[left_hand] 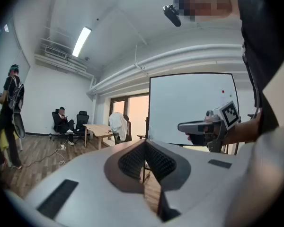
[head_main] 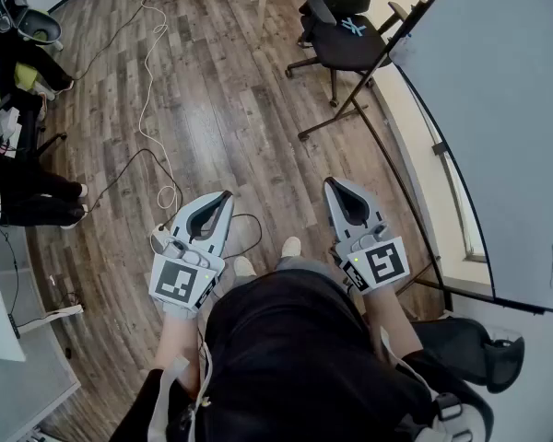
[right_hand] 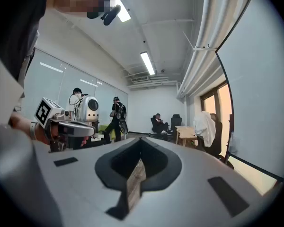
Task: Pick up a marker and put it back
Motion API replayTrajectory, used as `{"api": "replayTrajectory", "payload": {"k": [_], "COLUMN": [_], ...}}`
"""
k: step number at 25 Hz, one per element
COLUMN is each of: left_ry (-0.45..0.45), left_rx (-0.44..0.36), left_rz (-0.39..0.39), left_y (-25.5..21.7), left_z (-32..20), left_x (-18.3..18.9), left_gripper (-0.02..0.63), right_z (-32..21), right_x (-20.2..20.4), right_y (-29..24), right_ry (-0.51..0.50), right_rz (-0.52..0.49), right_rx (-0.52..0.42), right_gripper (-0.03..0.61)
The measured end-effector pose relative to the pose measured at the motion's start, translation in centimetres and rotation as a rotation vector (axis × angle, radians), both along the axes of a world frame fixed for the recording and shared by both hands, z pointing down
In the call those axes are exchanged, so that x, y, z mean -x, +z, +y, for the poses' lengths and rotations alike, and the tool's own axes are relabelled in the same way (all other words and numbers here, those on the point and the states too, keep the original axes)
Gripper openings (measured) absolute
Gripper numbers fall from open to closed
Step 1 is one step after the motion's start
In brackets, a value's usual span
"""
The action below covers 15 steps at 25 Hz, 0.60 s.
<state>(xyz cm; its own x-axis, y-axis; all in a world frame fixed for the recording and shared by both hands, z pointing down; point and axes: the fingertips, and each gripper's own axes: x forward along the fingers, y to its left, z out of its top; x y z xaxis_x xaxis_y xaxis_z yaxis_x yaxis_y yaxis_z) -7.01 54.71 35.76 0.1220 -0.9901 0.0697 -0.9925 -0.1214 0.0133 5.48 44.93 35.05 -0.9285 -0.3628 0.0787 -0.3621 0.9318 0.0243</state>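
Two hand-held grippers sit low in the frame above the wood floor (head_main: 212,109). Left gripper (head_main: 223,198), left of centre: jaws clenched together, nothing between them. Right gripper (head_main: 335,188), right of centre: likewise clenched and empty. Whiteboard (head_main: 498,109) fills the right edge. Where the marker lies cannot be told.

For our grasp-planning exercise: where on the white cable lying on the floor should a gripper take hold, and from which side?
Probably on the straighter middle run of the white cable, from above, jaws set across it: it lies flat and thin on the wooden floor, so only its top is free. The left gripper, shut now, must open first.
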Motion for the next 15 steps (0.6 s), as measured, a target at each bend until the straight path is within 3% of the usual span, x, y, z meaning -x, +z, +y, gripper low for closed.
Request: {"api": "replayTrajectory", "payload": {"k": [10,15], "left_ry": [0.039,0.07], "left_rx": [0.0,0.014], "left_rz": [-0.01,-0.022], "left_y": [-0.2,-0.1], "left_z": [-5.4,-9.7], "left_x": [-3.2,-5.9], "left_gripper": [0.006,0.006], "right_z": [-4.0,-8.1], "right_x": [-2.5,-5.6], "right_y": [0.0,-0.1], "right_ry": [0.006,0.047], "right_rz": [-0.025,-0.052], "right_rx": [0.007,0.005], "right_gripper": [0.019,0.071]}}
